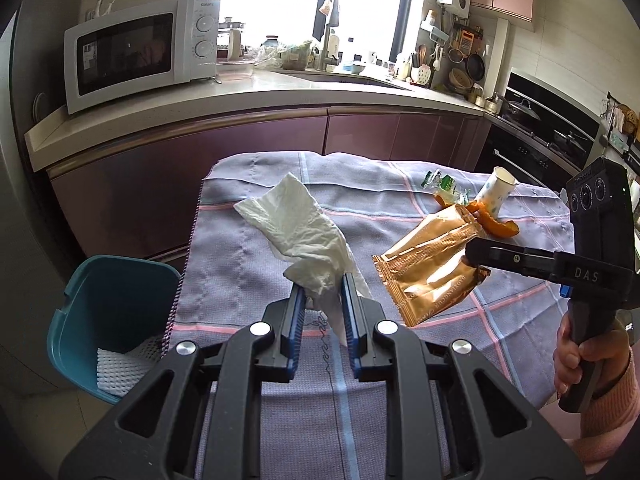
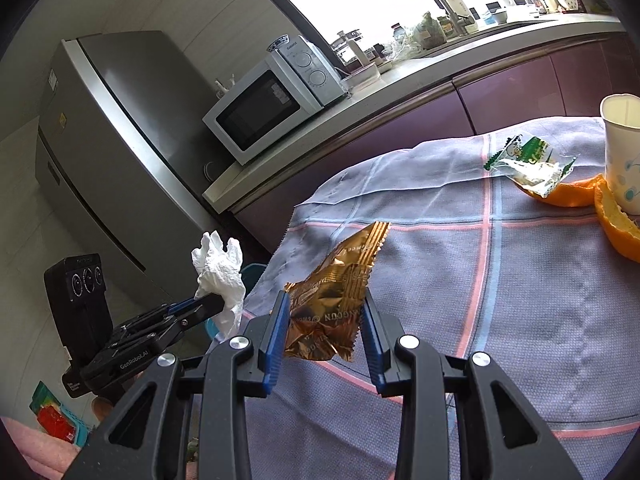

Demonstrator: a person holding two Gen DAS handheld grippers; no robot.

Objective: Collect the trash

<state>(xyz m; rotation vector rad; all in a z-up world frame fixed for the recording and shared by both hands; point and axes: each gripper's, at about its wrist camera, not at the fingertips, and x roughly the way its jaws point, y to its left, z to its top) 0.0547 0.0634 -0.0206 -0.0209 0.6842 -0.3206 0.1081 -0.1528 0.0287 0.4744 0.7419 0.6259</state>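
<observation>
My left gripper is shut on a crumpled white paper towel held above the cloth-covered table. In the right wrist view the same towel hangs from the left gripper near the table's left edge. My right gripper is shut on a gold snack wrapper, lifted off the cloth; the left wrist view shows that wrapper in the right gripper. A teal bin stands on the floor left of the table, with white foam netting inside.
A green wrapper, orange peels and a paper cup lie at the table's far right. A microwave sits on the counter behind, a fridge to the left. A hand grips the right tool's handle.
</observation>
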